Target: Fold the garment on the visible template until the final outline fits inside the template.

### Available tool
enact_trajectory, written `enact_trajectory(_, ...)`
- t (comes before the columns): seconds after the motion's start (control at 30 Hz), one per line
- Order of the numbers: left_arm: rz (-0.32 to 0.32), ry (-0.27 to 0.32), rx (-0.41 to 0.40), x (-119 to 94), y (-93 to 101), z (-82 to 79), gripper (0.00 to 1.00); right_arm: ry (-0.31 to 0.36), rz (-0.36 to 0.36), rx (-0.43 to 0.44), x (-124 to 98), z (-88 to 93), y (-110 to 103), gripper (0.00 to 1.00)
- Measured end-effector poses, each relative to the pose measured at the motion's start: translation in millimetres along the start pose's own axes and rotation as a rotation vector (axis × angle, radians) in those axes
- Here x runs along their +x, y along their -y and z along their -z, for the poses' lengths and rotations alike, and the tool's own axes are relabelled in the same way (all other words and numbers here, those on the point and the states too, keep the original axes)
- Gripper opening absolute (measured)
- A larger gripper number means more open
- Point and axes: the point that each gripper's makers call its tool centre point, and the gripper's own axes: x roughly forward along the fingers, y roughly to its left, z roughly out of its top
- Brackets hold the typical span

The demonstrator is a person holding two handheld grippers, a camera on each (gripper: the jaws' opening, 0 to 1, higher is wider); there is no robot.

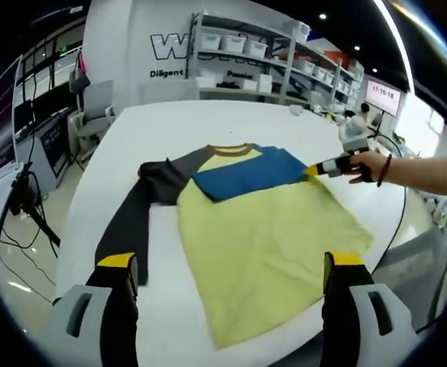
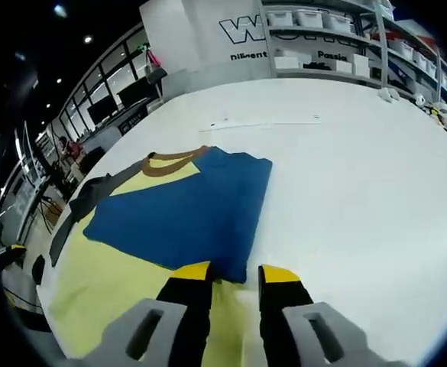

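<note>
A long-sleeved shirt [image 1: 265, 245] lies flat on the white table [image 1: 177, 122]. It has a yellow body and a brown collar [image 1: 229, 150]. Its blue sleeve [image 2: 185, 218] is folded across the chest. The dark grey sleeve [image 1: 135, 218] stretches out to the left, toward my left jaw. My left gripper [image 1: 232, 264] is open wide above the shirt's near hem, holding nothing. My right gripper [image 2: 236, 274], held by a hand [image 1: 364, 164], sits at the blue sleeve's end with its jaws a little apart. The cuff edge lies between the tips.
Shelves with white bins [image 1: 238, 46] stand behind the table, below wall lettering. An office chair [image 1: 93, 107] and a stand with cables [image 1: 24, 199] are off the table's left side. A faint thin line [image 2: 269, 122] marks the far tabletop. Bare table lies right of the shirt.
</note>
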Motion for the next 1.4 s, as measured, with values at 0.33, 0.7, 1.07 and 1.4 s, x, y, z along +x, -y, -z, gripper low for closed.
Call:
enact_trajectory(0.33,-0.004,0.002,-0.003,-3,-1.3,-1.6,0.99,-0.016,-0.002,-0.067,0,0.5,-1,0.0)
enact_trajectory(0.7,0.003,-0.007,-0.003,-1,2.2,0.3,0.99,-0.038,0.022,-0.111,-8,0.4,34,0.0)
enact_trajectory(1.07,0.007,-0.024,0.0,4,3.2,1.4,0.99,-0.064,0.072,-0.137,-17,-2.0,81,0.0)
enact_trajectory(1.4,0.008,-0.034,0.007,9,5.1,0.6,0.99,-0.061,0.115,-0.084,-28,-0.6,117,0.0)
